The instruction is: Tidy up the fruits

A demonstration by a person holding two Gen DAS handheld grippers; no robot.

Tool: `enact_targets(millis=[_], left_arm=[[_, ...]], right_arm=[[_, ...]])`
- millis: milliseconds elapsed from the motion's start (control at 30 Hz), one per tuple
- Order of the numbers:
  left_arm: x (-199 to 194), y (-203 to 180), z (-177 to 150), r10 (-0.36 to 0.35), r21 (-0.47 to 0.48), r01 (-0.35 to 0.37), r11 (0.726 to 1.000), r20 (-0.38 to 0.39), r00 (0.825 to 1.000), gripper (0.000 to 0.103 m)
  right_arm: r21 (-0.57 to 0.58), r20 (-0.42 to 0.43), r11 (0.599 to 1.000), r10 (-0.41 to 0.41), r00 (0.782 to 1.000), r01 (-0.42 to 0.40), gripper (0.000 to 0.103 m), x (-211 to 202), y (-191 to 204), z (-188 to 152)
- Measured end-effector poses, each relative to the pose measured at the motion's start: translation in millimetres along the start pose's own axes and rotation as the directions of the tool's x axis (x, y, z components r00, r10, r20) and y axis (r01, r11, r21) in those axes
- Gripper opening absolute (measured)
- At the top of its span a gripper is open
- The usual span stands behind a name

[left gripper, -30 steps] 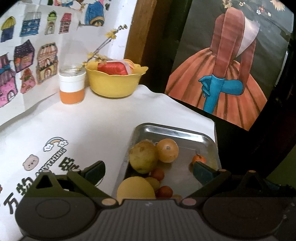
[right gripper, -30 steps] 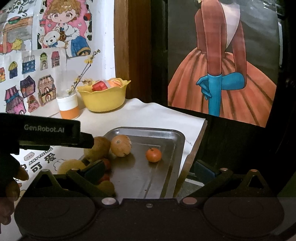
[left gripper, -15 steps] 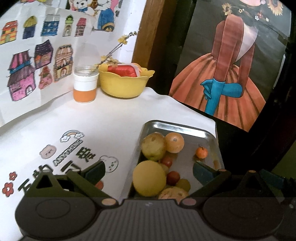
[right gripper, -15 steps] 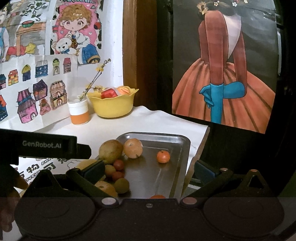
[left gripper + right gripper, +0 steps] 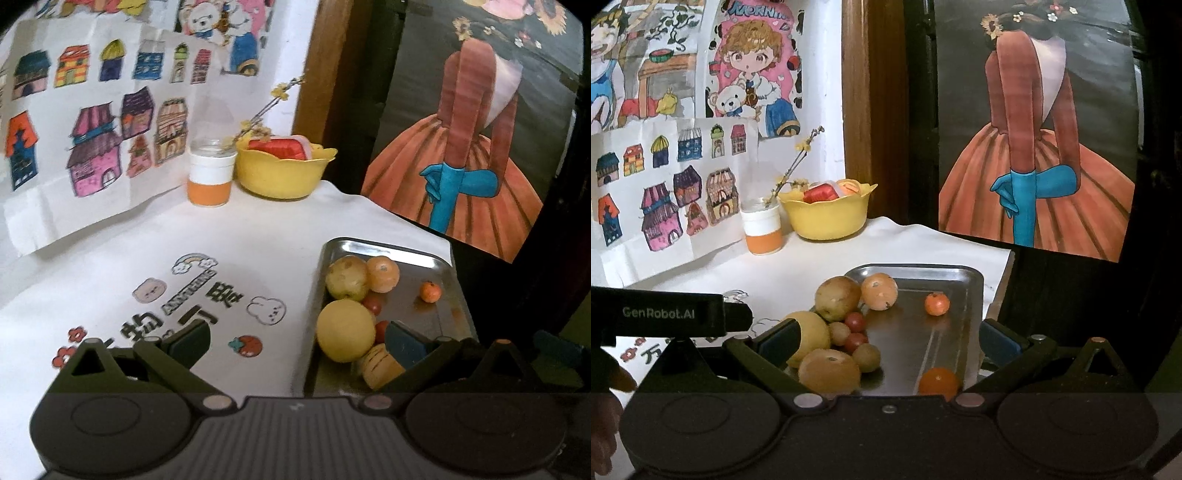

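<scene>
**A:** What's the setup like?

**B:** White printed tablecloth (image 5: 155, 258) fills the left and middle of the frame, kids' house drawings (image 5: 96, 122) taped up in the upper left, and a big painting of a woman in an orange dress (image 5: 1038, 147) on the right against dark wall. Orange-and-white jar (image 5: 763, 230) with a twig sits just beside a yellow bowl (image 5: 827, 218) holding red and orange stuff, center-left.

**A:** And the fruit?

**B:** All in the metal tray (image 5: 964, 295), lower middle: a pear (image 5: 837, 298), big yellow fruit (image 5: 345, 335), cherry tomatoes (image 5: 855, 321), and a small tangerine (image 5: 937, 303) off alone. Left gripper (image 5: 297, 341) and right gripper (image 5: 886, 338) both have jaws wide apart, empty, over the tray's near end.
</scene>
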State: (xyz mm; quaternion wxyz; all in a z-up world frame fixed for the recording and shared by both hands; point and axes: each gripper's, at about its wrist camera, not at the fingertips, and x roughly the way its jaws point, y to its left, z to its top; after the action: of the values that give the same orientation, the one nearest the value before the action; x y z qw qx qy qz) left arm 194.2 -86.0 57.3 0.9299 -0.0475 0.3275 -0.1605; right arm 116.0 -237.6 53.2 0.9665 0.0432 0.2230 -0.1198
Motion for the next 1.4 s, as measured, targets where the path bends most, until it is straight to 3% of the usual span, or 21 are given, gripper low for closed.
enact_targets(millis=[867, 1400], left_arm=[[-37, 53, -37, 0.062, -0.067, -0.060, 0.996, 0.025, 0.998, 0.102], [-60, 77, -58, 0.083, -0.105, -0.075, 0.992, 0.080, 0.993, 0.103]], right_arm=[[-0.031, 0.020, 0.999, 0.017, 1.000, -0.017, 0.102, -32, 31, -20], [-0.039, 0.049, 0.999, 0.037, 0.998, -0.036, 0.102, -56, 48, -31]])
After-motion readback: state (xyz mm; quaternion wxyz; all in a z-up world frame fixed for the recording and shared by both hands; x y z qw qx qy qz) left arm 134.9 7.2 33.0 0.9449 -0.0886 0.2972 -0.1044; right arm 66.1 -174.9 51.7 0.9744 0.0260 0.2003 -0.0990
